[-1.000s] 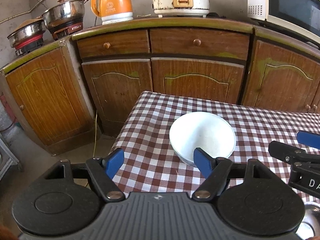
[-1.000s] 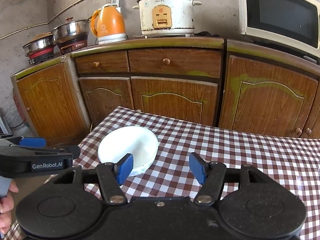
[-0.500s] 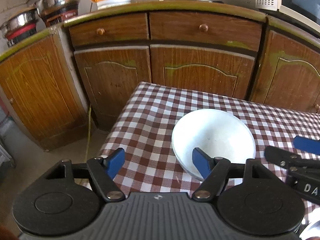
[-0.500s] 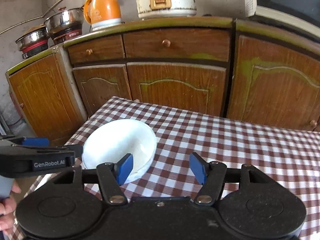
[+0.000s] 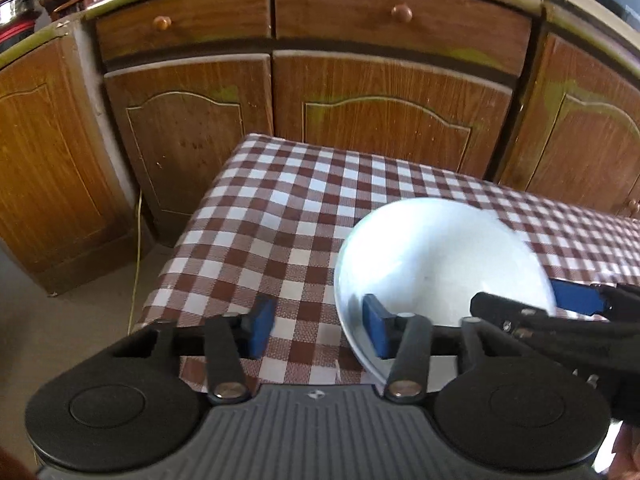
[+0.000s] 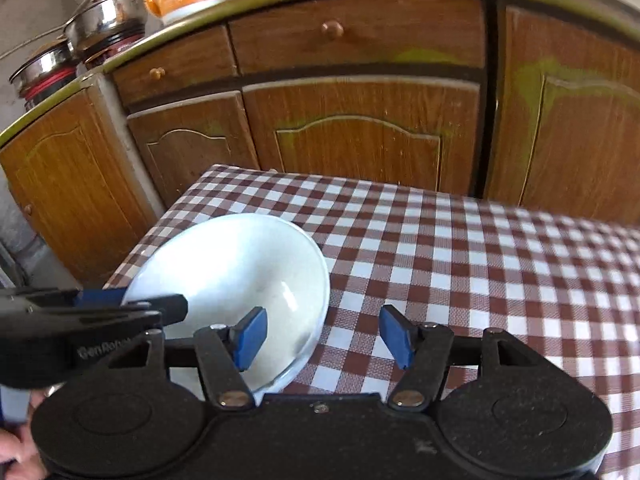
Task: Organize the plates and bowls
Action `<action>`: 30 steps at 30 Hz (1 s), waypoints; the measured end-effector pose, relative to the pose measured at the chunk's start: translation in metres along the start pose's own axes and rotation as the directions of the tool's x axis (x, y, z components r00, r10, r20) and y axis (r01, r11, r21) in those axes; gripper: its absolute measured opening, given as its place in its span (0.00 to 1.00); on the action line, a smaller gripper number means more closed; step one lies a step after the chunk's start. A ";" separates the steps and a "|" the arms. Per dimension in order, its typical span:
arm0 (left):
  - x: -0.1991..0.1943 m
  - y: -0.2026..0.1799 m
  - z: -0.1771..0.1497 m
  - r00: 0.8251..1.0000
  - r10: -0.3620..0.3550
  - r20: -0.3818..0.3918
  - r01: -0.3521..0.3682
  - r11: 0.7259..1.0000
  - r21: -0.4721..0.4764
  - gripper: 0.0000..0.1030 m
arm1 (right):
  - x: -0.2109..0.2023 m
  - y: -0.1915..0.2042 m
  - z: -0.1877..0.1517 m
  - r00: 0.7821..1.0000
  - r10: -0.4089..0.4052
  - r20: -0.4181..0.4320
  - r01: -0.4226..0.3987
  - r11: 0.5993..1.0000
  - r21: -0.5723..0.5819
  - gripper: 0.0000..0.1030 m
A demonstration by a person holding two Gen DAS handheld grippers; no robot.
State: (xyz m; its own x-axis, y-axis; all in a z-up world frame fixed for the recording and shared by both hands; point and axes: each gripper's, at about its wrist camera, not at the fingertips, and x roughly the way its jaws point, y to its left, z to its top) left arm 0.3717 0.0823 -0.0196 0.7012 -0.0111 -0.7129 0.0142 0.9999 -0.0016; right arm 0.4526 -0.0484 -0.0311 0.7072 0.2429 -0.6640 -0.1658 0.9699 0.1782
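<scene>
A round white ceramic bowl [image 5: 436,256] sits near the corner of a table covered in brown-and-white checked cloth [image 5: 264,216]. The left gripper [image 5: 318,330] is closing, its blue pads straddling the bowl's near rim without pressing it. The right gripper [image 6: 324,334] stands wide open across the opposite rim, holding nothing.
</scene>
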 end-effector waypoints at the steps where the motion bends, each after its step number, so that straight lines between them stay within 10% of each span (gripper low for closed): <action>1: 0.002 0.001 0.000 1.000 -0.011 0.008 0.011 1.000 -0.004 0.47 | 0.003 -0.002 0.000 1.000 0.006 0.003 -0.006 1.000 0.007 0.71; 6: 0.008 -0.009 0.001 0.998 -0.053 0.038 0.052 0.998 0.026 0.28 | 0.017 -0.009 -0.005 0.991 0.129 -0.021 -0.126 0.987 0.098 0.32; 30: -0.130 -0.014 -0.031 0.992 -0.057 0.116 0.058 0.998 -0.002 0.26 | -0.128 0.028 -0.026 0.985 0.153 0.084 -0.157 0.987 0.046 0.31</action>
State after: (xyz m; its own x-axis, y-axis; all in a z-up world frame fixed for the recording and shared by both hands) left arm 0.2585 0.0701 0.0515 0.7775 -0.0689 -0.6251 0.0529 0.9976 -0.0441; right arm 0.3395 -0.0520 0.0403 0.7290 0.3858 -0.5654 -0.2430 0.9181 0.3131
